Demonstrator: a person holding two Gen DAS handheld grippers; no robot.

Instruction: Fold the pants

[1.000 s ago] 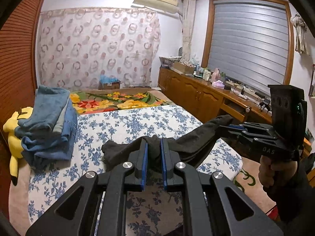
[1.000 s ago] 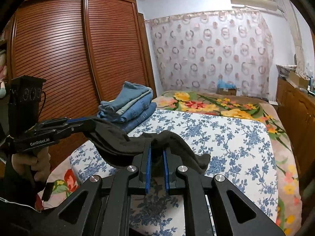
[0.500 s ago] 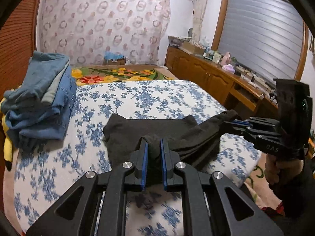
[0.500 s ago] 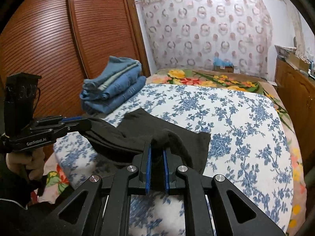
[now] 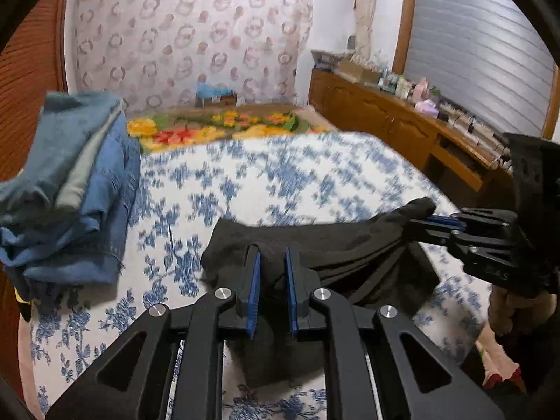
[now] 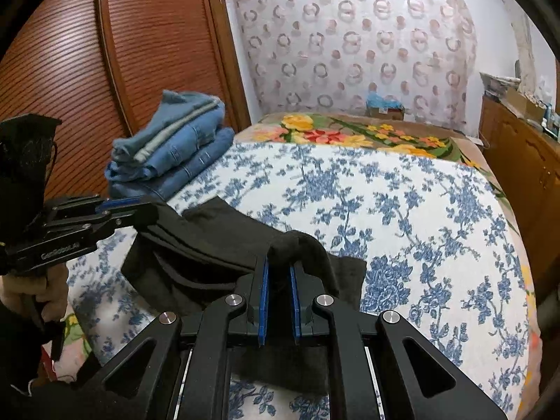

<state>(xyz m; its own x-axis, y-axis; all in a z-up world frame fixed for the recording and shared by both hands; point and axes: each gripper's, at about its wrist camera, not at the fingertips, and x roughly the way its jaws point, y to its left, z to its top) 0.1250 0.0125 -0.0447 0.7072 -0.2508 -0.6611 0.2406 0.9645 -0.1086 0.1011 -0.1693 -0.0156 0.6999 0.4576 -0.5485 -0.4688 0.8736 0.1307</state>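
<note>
Black pants (image 5: 336, 245) lie partly on the blue-flowered bed sheet (image 5: 280, 182), folded over with layers hanging between the two grippers. My left gripper (image 5: 273, 262) is shut on one end of the pants. My right gripper (image 6: 279, 269) is shut on the other end; it also shows at the right of the left wrist view (image 5: 437, 222). The left gripper shows at the left of the right wrist view (image 6: 140, 206), gripping the pants (image 6: 217, 245). The far fold rests on the sheet (image 6: 402, 210).
A stack of folded blue jeans (image 5: 70, 182) sits on the bed's left side, by the wooden wardrobe (image 6: 105, 70). A flowered blanket (image 5: 217, 129) covers the far end. A wooden cabinet (image 5: 402, 122) with clutter runs along the right.
Both grippers have come down and forward with the pants. The pants, held up in the air before, now lie with their far part spread on the sheet.
</note>
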